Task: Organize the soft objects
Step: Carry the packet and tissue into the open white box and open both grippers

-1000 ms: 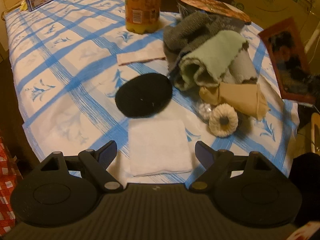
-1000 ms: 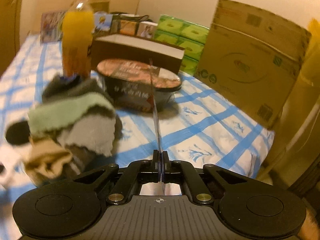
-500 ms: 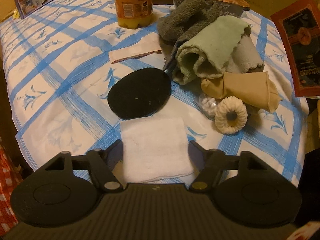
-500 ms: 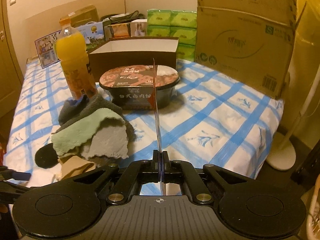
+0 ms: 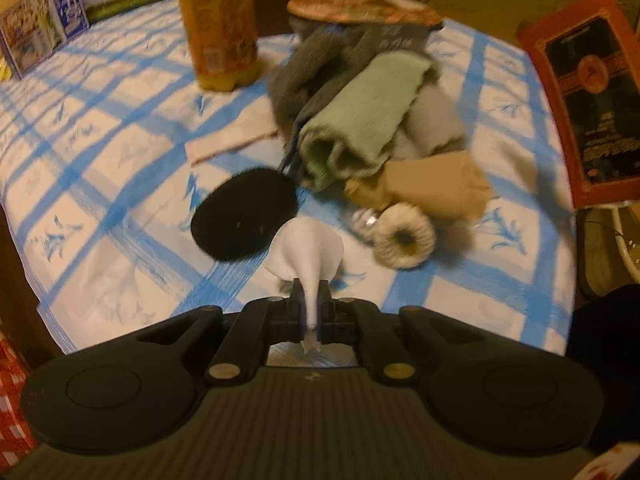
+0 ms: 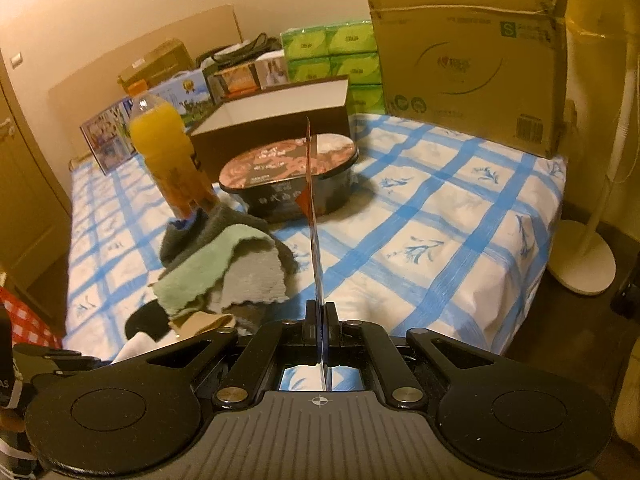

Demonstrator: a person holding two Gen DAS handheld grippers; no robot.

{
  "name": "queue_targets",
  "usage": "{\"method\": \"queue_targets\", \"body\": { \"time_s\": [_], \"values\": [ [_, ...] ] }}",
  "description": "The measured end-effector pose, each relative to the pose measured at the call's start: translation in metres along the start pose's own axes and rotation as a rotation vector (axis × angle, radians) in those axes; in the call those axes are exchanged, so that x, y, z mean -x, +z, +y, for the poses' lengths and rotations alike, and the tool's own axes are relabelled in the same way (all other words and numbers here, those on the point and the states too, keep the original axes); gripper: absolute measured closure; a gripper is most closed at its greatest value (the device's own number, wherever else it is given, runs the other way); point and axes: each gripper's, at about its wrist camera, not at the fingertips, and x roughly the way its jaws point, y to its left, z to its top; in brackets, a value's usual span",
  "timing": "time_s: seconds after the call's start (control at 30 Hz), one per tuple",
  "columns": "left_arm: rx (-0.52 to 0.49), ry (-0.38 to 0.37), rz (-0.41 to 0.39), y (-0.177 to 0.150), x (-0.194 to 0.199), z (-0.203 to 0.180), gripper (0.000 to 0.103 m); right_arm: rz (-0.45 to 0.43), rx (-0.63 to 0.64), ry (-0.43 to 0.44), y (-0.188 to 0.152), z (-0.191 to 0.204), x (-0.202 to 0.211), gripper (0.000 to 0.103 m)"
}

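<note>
My left gripper point(image 5: 311, 304) is clamped tight on the white square cloth point(image 5: 306, 254), which bunches up at lower centre of the left wrist view, beside the black round pad point(image 5: 244, 216). My right gripper point(image 6: 320, 316) pinches a thin flat red-and-black card point(image 6: 312, 208) edge-on, at centre frame. The rolled green and grey towels point(image 6: 224, 272) lie at centre left on the blue-checked bedsheet point(image 6: 440, 240).

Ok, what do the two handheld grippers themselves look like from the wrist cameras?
Both look alike. The left gripper and right gripper are matte black plastic: a ribbed dark grey front plate with a small white crosshair mark, two round disc-shaped housings at the sides, angled linkage arms with brass-coloured pivot pins, and narrow black jaws at the centre. No cables or sleeves are visible.
</note>
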Motion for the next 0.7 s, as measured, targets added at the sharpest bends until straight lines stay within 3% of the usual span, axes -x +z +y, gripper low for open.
{"method": "queue_targets", "body": {
  "time_s": [0.4,0.7],
  "values": [
    [0.007,0.055,-0.138,0.020,0.060,0.026,0.099,-0.021,-0.022,0.069,0.006,0.008,0.019,0.102],
    [-0.006,0.095,-0.224,0.073,0.068,0.075,0.099,-0.032,-0.054,0.159,0.057,0.016,-0.005,0.102]
  ]
}}
